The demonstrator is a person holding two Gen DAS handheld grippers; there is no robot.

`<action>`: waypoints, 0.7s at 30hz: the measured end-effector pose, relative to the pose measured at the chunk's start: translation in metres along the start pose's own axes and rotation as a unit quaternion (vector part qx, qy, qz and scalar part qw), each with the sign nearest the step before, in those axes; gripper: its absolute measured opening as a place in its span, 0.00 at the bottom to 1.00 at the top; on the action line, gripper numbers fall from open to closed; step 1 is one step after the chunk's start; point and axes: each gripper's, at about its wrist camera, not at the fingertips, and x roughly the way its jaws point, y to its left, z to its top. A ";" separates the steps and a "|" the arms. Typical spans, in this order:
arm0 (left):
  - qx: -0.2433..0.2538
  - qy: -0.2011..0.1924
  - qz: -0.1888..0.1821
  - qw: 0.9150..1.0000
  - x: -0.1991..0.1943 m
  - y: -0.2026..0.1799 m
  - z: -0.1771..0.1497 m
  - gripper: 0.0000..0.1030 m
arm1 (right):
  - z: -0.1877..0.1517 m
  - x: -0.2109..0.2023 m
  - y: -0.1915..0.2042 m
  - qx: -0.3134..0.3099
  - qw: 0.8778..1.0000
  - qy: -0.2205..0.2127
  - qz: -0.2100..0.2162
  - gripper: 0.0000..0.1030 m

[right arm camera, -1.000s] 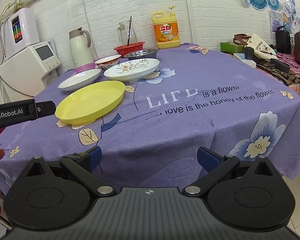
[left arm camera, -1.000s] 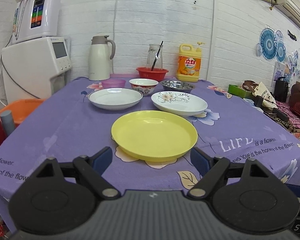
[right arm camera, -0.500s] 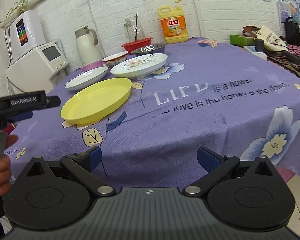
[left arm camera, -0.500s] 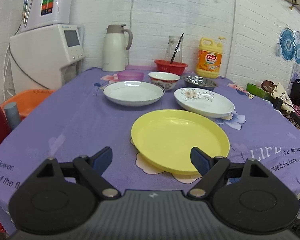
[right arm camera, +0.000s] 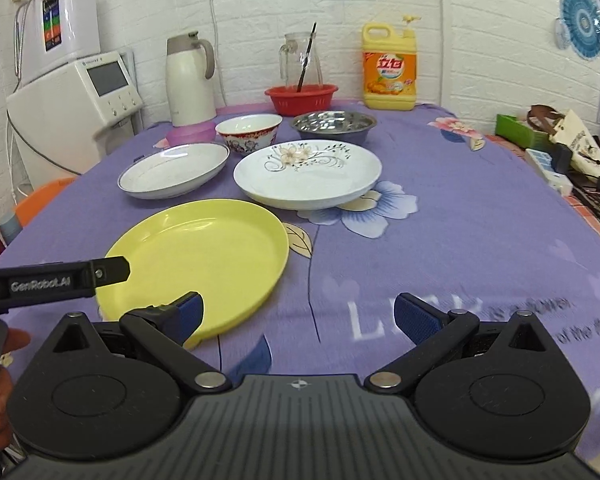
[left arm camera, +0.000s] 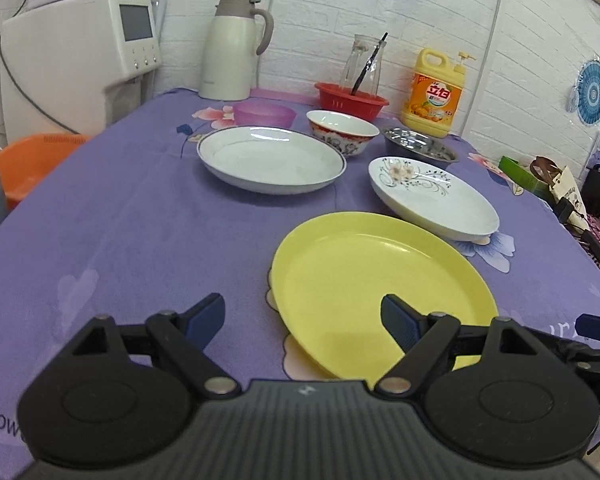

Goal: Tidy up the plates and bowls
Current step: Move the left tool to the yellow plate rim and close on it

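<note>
A yellow plate (left arm camera: 380,280) (right arm camera: 204,256) lies nearest on the purple tablecloth. Behind it sit a flowered white plate (left arm camera: 432,200) (right arm camera: 308,172) and a plain white plate (left arm camera: 272,160) (right arm camera: 172,170). Further back stand a red-patterned bowl (left arm camera: 342,130) (right arm camera: 248,128), a steel bowl (left arm camera: 420,148) (right arm camera: 334,124) and a small purple bowl (left arm camera: 264,114) (right arm camera: 190,134). My left gripper (left arm camera: 302,320) hovers open over the yellow plate's near left edge, empty. My right gripper (right arm camera: 298,316) is open and empty at that plate's near right edge. The left gripper's body (right arm camera: 52,282) shows in the right wrist view.
At the back stand a white thermos jug (left arm camera: 232,52), a red basket (left arm camera: 352,102) with a glass jar, and a yellow detergent bottle (left arm camera: 434,92). A white appliance (left arm camera: 76,52) and an orange tub (left arm camera: 28,160) sit left of the table. Clutter lies on the right (right arm camera: 560,140).
Both grippers have moved in toward the dishes. The left view shifted so the yellow plate sits lower right. The right gripper swung left and now faces the plates. Jaws stayed open.
</note>
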 end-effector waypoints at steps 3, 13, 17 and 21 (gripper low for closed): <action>-0.008 0.017 -0.001 1.000 0.020 0.008 0.010 0.80 | 0.011 0.033 0.006 -0.004 1.000 0.025 0.001 1.00; 0.044 0.033 -0.018 0.998 0.056 0.000 0.020 0.78 | 0.018 0.080 0.015 -0.022 0.998 0.060 0.001 1.00; 0.071 0.028 -0.016 0.997 0.059 -0.009 0.017 0.77 | 0.015 0.078 0.012 -0.028 0.999 0.041 0.009 1.00; 0.080 0.024 -0.016 0.996 0.061 -0.013 0.016 0.74 | 0.021 0.080 0.012 -0.030 0.998 0.054 0.014 1.00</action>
